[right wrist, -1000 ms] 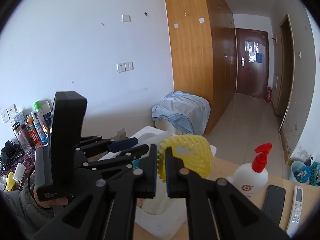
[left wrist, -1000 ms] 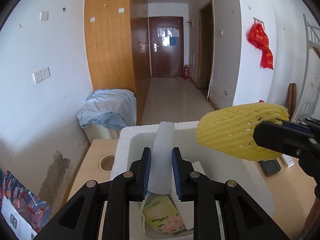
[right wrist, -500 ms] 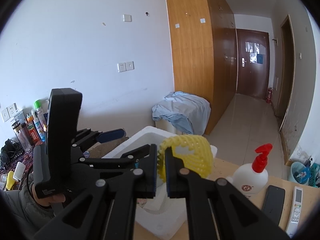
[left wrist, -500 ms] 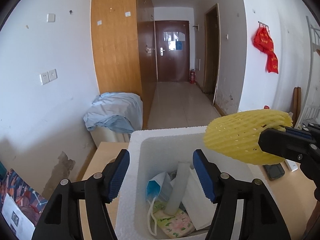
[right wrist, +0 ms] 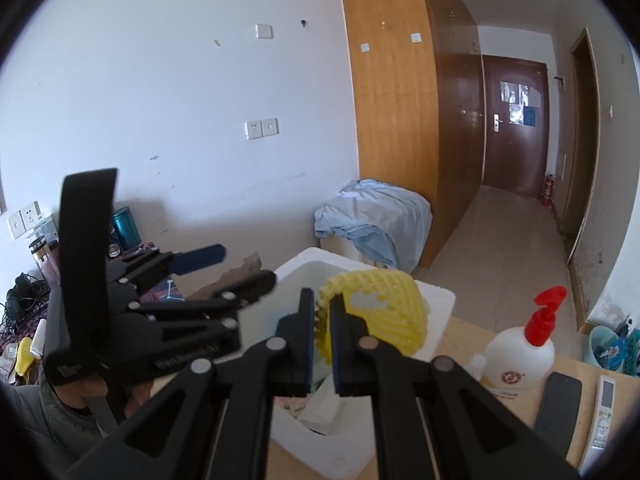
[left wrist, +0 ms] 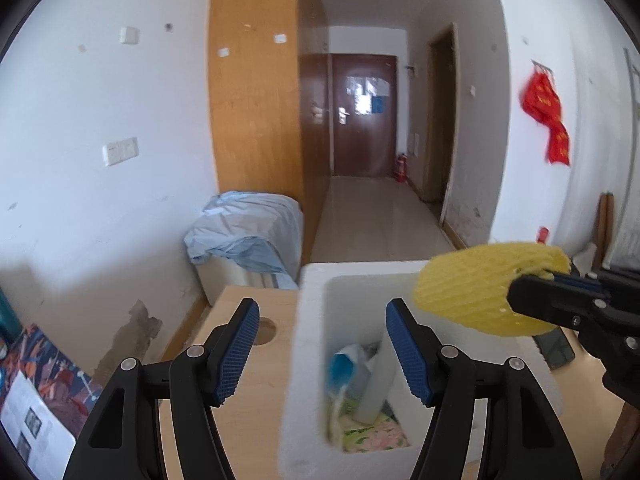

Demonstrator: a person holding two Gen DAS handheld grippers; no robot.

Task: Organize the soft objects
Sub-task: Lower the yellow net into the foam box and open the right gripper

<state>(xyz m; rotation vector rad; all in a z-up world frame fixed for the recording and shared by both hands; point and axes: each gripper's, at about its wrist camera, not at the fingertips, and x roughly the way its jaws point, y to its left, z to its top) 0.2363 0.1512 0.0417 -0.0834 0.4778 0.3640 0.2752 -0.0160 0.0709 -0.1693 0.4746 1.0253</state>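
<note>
A white pump bottle (right wrist: pixel 520 360) with a red nozzle stands on the wooden bench (right wrist: pixel 464 336), a black phone (right wrist: pixel 558 408) and a white remote (right wrist: pixel 602 416) lying just beside it. Pale blue cloth (left wrist: pixel 248 236) drapes a low unit by the wall. A dark door (left wrist: pixel 362 116) closes the hallway, a red hanging (left wrist: pixel 550 120) on the right wall.

My right gripper (right wrist: pixel 321 330) covers the near edge of the yellow foam net (right wrist: pixel 380 312), so how deep the pinch goes is anyone's guess. In the left view the stuff inside the foam box (left wrist: pixel 304 360) is smeared by blur; there's a blue thing (left wrist: pixel 342 368), maybe a face mask, and a pale tube (left wrist: pixel 376 384). The box's near wall runs off the bottom edge. Print on the white bottle (right wrist: pixel 516 364) label is too small to read.
</note>
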